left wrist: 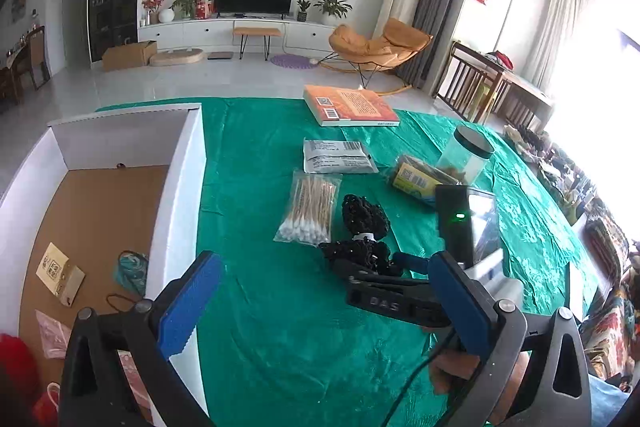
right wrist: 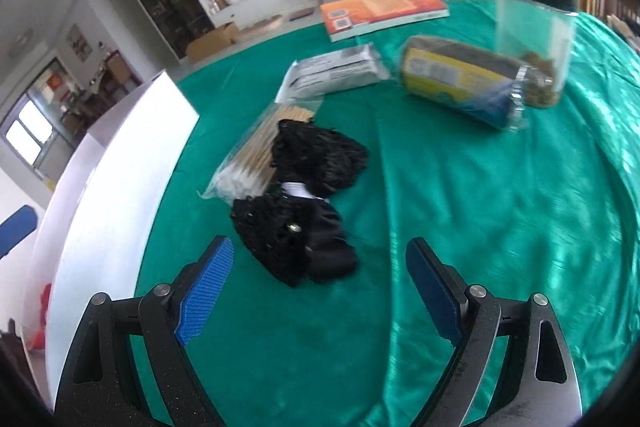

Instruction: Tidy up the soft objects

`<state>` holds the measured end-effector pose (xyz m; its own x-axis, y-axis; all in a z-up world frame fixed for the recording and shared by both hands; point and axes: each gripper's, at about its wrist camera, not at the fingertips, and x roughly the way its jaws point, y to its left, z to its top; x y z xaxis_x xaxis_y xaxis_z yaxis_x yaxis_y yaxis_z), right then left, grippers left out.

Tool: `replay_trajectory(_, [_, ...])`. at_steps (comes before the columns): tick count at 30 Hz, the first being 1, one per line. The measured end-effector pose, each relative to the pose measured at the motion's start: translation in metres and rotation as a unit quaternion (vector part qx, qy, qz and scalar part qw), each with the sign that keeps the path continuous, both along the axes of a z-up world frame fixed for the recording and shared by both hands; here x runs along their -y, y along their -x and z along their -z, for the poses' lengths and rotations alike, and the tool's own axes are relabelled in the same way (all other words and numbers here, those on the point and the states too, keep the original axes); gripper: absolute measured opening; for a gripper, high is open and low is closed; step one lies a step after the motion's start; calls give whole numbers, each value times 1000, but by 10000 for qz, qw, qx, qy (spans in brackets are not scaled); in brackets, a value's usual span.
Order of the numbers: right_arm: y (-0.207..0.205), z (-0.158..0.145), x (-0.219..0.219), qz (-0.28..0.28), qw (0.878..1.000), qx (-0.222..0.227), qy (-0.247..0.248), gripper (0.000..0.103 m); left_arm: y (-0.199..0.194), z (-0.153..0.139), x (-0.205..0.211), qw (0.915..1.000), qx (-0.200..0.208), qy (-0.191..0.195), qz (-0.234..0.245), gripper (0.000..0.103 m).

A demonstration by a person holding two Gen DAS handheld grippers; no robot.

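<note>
A black lacy fabric bundle (right wrist: 304, 203) with a white tag at its middle lies on the green tablecloth (right wrist: 460, 227). My right gripper (right wrist: 322, 291) hovers just short of it, open, with nothing between its blue pads. In the left wrist view the same bundle (left wrist: 364, 231) lies ahead and to the right. My left gripper (left wrist: 324, 307) is open and empty over the cloth, beside the white box (left wrist: 180, 195). The right tool's black frame (left wrist: 384, 301) reaches in near the bundle.
A bag of cotton swabs (left wrist: 310, 207) touches the bundle's left side. Beyond lie a grey packet (left wrist: 338, 157), a yellow-labelled package (right wrist: 460, 83), a clear jar (right wrist: 536, 39) and an orange book (left wrist: 350, 105). The box holds a teal item (left wrist: 130, 271), a tan card (left wrist: 60, 279) and a pink bag (left wrist: 54, 339).
</note>
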<state>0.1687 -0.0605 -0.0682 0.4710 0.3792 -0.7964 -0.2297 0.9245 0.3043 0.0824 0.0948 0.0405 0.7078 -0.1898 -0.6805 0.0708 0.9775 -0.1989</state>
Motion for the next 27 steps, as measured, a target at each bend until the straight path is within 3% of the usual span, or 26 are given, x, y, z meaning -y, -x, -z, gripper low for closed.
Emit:
replay_trajectory(2, [-12, 16, -22, -299, 9990, -193, 276, 88, 2, 3, -4, 9999, -85, -54, 20, 102])
replay_trajectory(3, [-9, 15, -25, -308, 9986, 18, 431, 86, 2, 6, -5, 9999, -116, -82, 33, 102])
replay_trajectory(4, [-5, 14, -25, -293, 9978, 140, 582, 66, 3, 10, -5, 9999, -138, -96, 28, 102])
replay_trajectory(5, [-2, 14, -20, -293, 9975, 139, 620, 27, 3, 14, -5, 9998, -174, -79, 19, 102])
replay_trajectory(6, [1, 14, -10, -261, 9982, 102, 530, 26, 2, 19, -4, 9997, -239, -25, 26, 102])
replay_trajectory(10, [31, -3, 45, 79, 9966, 359, 739, 26, 0, 35, 9, 9987, -449, 196, 156, 102])
replay_trajectory(15, [57, -10, 121, 881, 9830, 485, 1533, 27, -3, 42, 42, 9976, -554, -9, 418, 102])
replay_trajectory(17, [58, -3, 142, 1091, 9811, 421, 1539, 28, -4, 46, 57, 9963, -636, -105, 561, 102])
replay_trajectory(18, [58, 2, 149, 1147, 9821, 401, 1438, 32, -4, 48, 64, 9955, -691, -174, 631, 102])
replay_trajectory(19, [59, 6, 155, 1209, 9832, 397, 1311, 42, -4, 50, 71, 9944, -754, -253, 699, 102])
replay_trajectory(20, [61, 11, 158, 1231, 9850, 406, 1142, 67, -3, 53, 76, 9930, -823, -349, 766, 102])
replay_trajectory(21, [63, 14, 159, 1211, 9868, 396, 1002, 79, -3, 56, 81, 9916, -881, -456, 825, 102])
replay_trajectory(22, [65, 14, 158, 1187, 9871, 421, 987, 83, -2, 60, 86, 9902, -926, -562, 878, 102])
replay_trajectory(27, [64, 17, 150, 1090, 9849, 499, 1247, 84, 0, 75, 96, 9848, -1169, -824, 984, 102])
